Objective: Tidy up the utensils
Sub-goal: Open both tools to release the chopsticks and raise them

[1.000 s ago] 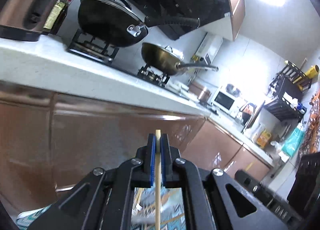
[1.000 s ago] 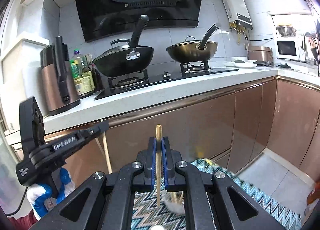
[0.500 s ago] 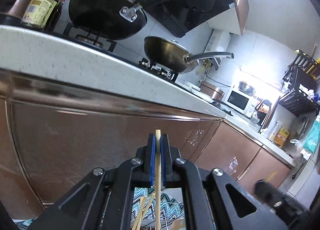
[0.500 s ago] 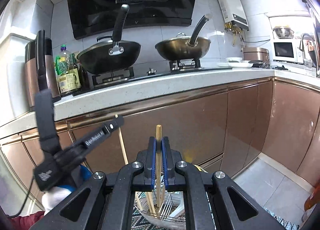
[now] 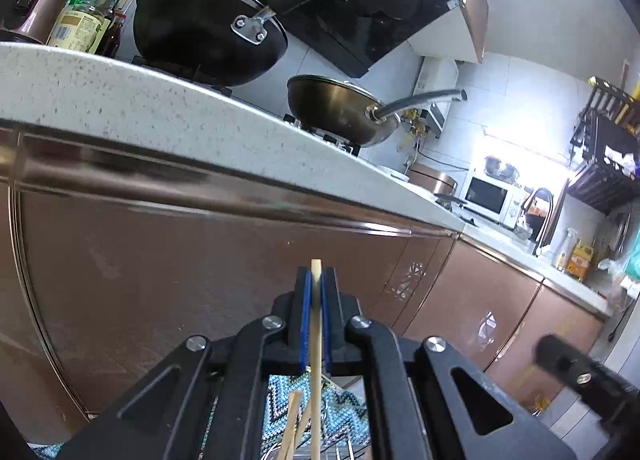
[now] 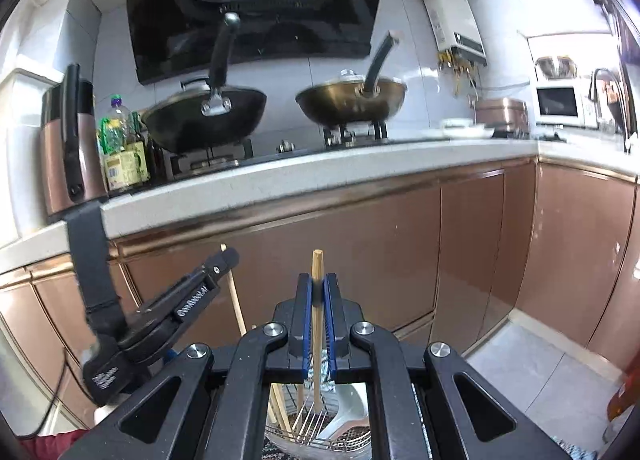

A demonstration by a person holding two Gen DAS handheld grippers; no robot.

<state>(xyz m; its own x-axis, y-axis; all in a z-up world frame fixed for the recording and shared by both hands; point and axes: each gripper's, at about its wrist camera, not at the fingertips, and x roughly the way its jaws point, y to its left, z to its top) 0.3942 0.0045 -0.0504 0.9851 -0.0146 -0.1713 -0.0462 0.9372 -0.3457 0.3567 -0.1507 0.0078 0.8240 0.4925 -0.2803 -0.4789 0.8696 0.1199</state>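
Observation:
My left gripper [image 5: 316,280] is shut on a pale wooden chopstick [image 5: 316,344], held upright. Its lower end reaches down toward a wire utensil basket [image 5: 280,452] that holds other chopsticks [image 5: 294,420]. My right gripper [image 6: 317,284] is shut on a darker wooden chopstick [image 6: 317,336], also upright, its lower end over the same wire basket [image 6: 320,440], which holds several chopsticks [image 6: 280,412] and a white utensil [image 6: 348,408]. The left gripper [image 6: 228,258] shows in the right wrist view at the left, with its chopstick [image 6: 236,300] slanting down into the basket.
Brown cabinet fronts [image 6: 360,260] and a white stone counter edge [image 6: 280,180] stand close ahead. Two woks [image 6: 208,120] sit on the hob above. A zigzag-patterned mat [image 5: 344,408] lies under the basket. Tiled floor [image 6: 528,364] lies to the right.
Both grippers have sunk lower and closer to the cabinet, each still holding its chopstick. The wire basket with utensils has come into view beneath them.

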